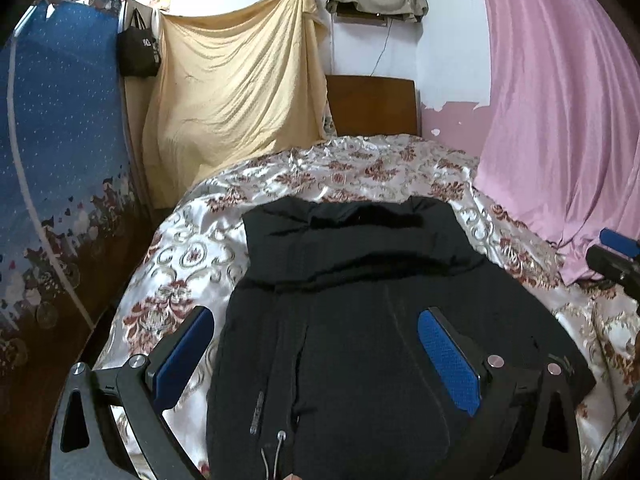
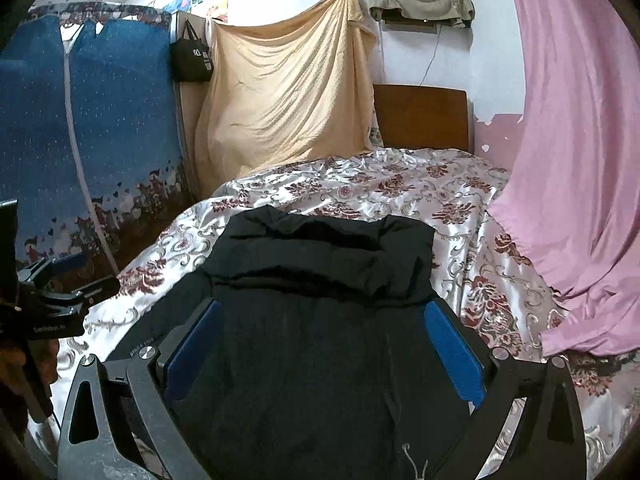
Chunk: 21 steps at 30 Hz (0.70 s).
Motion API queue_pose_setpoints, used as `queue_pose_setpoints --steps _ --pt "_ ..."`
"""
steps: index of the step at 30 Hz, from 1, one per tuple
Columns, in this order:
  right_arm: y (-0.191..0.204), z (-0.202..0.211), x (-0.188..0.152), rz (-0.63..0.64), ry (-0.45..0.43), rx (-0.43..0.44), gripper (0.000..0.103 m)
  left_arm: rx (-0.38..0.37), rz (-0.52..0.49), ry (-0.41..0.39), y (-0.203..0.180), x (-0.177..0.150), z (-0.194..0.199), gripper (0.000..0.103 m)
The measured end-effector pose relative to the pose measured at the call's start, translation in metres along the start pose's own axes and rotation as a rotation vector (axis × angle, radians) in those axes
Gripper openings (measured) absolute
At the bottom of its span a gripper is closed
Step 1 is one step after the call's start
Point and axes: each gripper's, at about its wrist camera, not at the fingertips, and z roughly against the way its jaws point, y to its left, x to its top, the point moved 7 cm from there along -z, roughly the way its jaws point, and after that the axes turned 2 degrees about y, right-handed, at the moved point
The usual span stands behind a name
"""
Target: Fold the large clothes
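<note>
A large black jacket [image 1: 360, 280] lies flat on the bed's floral satin cover [image 1: 320, 168], its far part folded back on itself and a zip and white drawstring near me. My left gripper [image 1: 316, 344] is open above the jacket's near left part, holding nothing. In the right wrist view the jacket [image 2: 320, 280] lies the same way. My right gripper [image 2: 324, 340] is open above its near right part, holding nothing. Each gripper shows at the edge of the other's view, the right one [image 1: 616, 256] and the left one [image 2: 60, 284].
A blue patterned wardrobe cover [image 1: 60, 140] stands left of the bed. A yellow sheet [image 1: 240, 88] hangs at the back, a pink curtain [image 1: 560, 120] at the right. A brown headboard [image 1: 372, 104] closes the far end. The satin cover [image 2: 400, 184] shows beyond the jacket.
</note>
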Motion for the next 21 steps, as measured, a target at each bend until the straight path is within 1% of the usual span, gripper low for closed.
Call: queue_pose_setpoints --steps 7,11,15,21 --pt "0.004 0.012 -0.021 0.024 0.02 -0.018 0.099 0.012 -0.034 0.025 0.004 -0.028 0.008 0.103" --pt "0.002 0.013 -0.04 0.03 0.056 -0.025 0.099 0.021 -0.062 0.05 0.006 -0.043 0.011 0.103" --pt "-0.003 0.011 -0.06 0.039 0.094 -0.041 0.099 0.051 -0.091 0.09 0.011 -0.06 0.009 0.103" --pt "-0.012 0.01 -0.088 0.036 0.148 -0.059 0.099 0.071 -0.102 0.132 0.018 -0.078 0.007 0.103"
